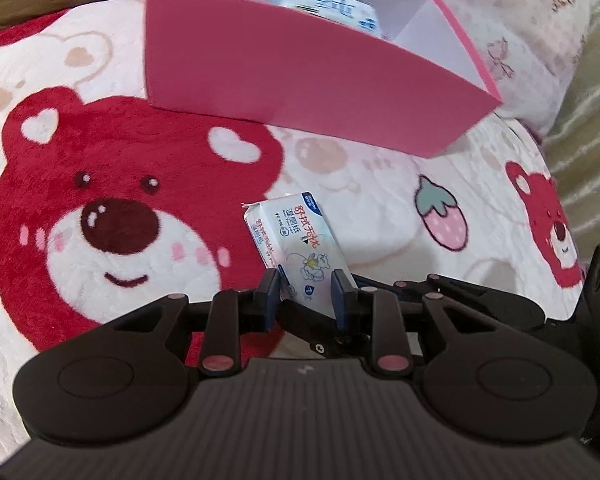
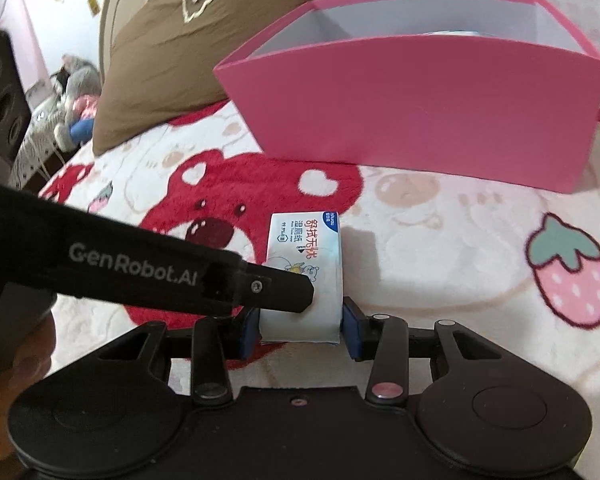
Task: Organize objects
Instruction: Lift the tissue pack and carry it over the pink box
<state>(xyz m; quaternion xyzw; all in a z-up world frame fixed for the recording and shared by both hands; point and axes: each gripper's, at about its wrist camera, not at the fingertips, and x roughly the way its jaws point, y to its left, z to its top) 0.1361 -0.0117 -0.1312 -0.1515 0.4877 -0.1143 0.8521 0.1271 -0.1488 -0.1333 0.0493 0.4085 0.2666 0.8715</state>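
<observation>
A small white wet-wipe pack (image 1: 296,248) with red and blue print lies between the fingers of both grippers. My left gripper (image 1: 306,294) is shut on its near end. My right gripper (image 2: 300,330) is shut on the same pack (image 2: 306,276) from another side. The left gripper's black finger (image 2: 260,288) crosses the right wrist view and touches the pack. A pink box (image 1: 284,76) with a white inside stands behind on the blanket and holds another wipe pack (image 1: 332,6). The box also shows in the right wrist view (image 2: 428,108).
The surface is a soft bear-print blanket (image 1: 120,208) with a strawberry motif (image 2: 568,276). A brown pillow (image 2: 168,52) lies left of the box. A pale patterned pillow (image 1: 520,20) lies behind it. Plush toys (image 2: 76,96) sit at the far left.
</observation>
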